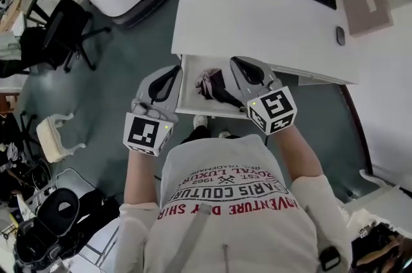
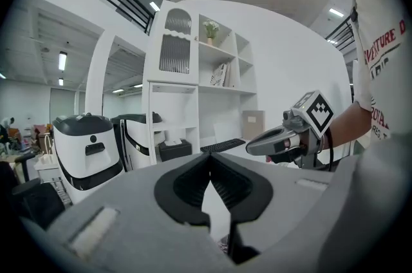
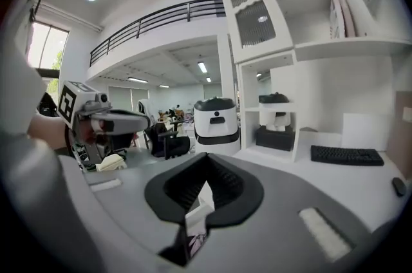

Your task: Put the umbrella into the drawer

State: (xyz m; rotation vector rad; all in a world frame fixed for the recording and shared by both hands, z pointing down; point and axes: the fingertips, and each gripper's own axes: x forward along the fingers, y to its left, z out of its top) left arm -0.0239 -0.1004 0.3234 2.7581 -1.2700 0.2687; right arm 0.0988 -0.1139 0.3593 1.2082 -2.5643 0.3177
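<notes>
The umbrella (image 1: 212, 86) lies inside the open drawer (image 1: 188, 96) under the bench (image 1: 257, 14). Judging placement done, left claw (image 1: 174, 70) and right claw (image 1: 237, 62) hover above, both closed, empty.

Right gripper (image 3: 206, 157) jaws together, empty; keyboard (image 3: 346, 155) on desk (image 3: 302, 167) beyond.
</notes>
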